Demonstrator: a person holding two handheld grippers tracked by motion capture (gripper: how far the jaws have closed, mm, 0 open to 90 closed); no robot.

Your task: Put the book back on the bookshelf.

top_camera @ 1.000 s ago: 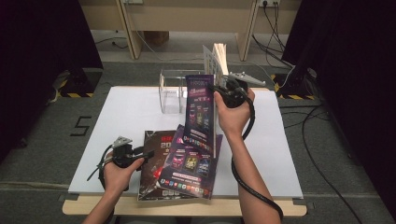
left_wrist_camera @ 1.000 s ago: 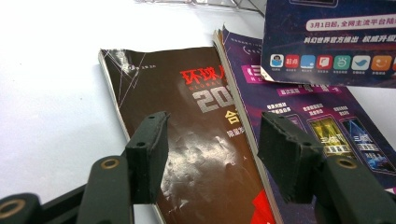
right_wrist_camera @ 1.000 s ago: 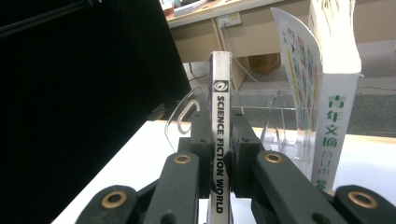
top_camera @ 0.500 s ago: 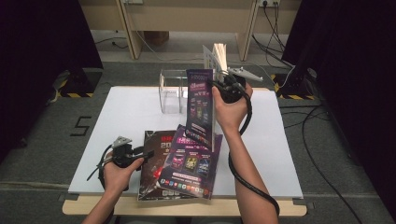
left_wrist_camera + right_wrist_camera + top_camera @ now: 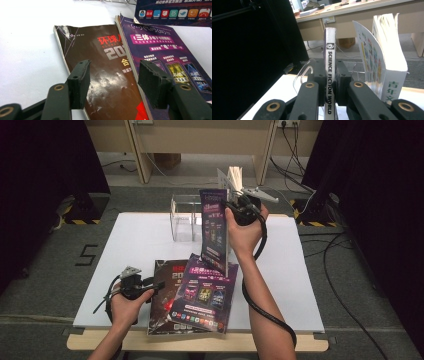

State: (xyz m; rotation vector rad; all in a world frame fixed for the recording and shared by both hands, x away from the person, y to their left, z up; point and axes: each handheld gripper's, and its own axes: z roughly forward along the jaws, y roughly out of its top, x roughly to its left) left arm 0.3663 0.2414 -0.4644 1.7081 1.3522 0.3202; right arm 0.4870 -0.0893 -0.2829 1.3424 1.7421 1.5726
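Observation:
My right gripper (image 5: 229, 214) is shut on the spine of a purple magazine (image 5: 214, 227) and holds it upright above the table's middle. In the right gripper view the jaws (image 5: 329, 75) clamp that spine (image 5: 330, 60), which reads SCIENCE FICTION WORLD. My left gripper (image 5: 150, 285) rests low at the front left, open, with its jaws (image 5: 112, 75) over a dark brown magazine (image 5: 105, 82) without touching it. A second purple magazine (image 5: 202, 295) lies on top of the brown one (image 5: 162, 285), overlapping its right side.
A clear acrylic holder (image 5: 182, 217) stands at the back of the white table (image 5: 135, 240). A thick white book (image 5: 389, 50) stands upright just beyond the held magazine. Cables (image 5: 260, 300) trail from both grippers. Dark curtains flank the table.
The right hand has shifted the upright magazine slightly up and toward the back. The left hand and the flat magazines have kept still.

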